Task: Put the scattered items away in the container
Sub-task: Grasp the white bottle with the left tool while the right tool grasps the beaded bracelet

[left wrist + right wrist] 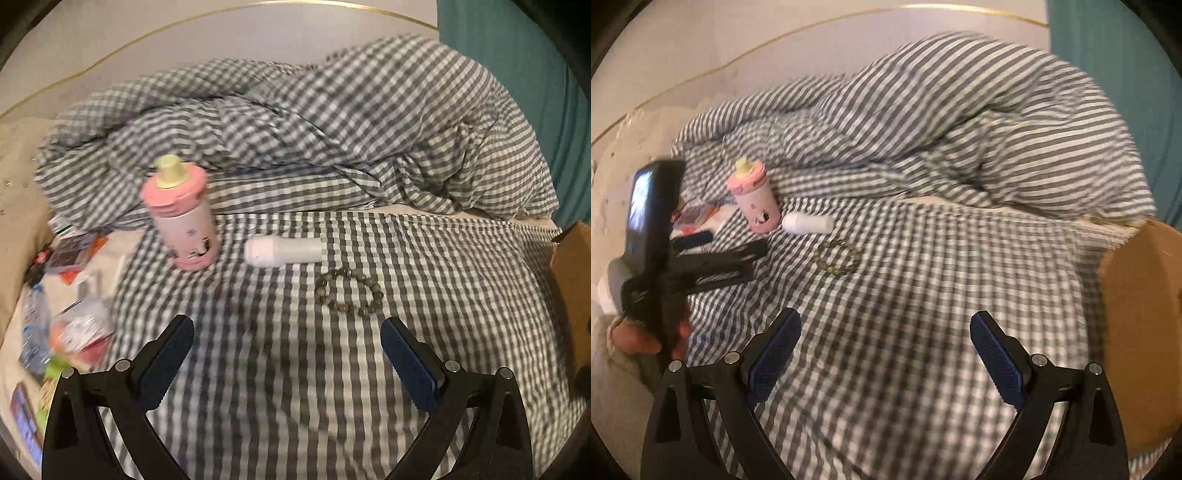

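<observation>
A pink bottle with a pale yellow cap (183, 218) stands on the checked bedsheet. A white tube (283, 251) lies on its side to its right. A ring of grey-green beads (349, 291) lies in front of the tube. My left gripper (288, 332) is open and empty, a little short of the bracelet. My right gripper (885, 328) is open and empty over the sheet. The right wrist view shows the pink bottle (753, 201), the tube (807, 223), the bracelet (837, 260) and the left gripper (716, 254) far left. A cardboard box (1141, 317) stands at the right.
A bunched checked duvet (314, 140) lies behind the items. A pile of packets, cards and a plastic bottle (66, 295) is at the left of the bed. The box edge (574, 266) shows at the right. A teal curtain (517, 74) hangs behind.
</observation>
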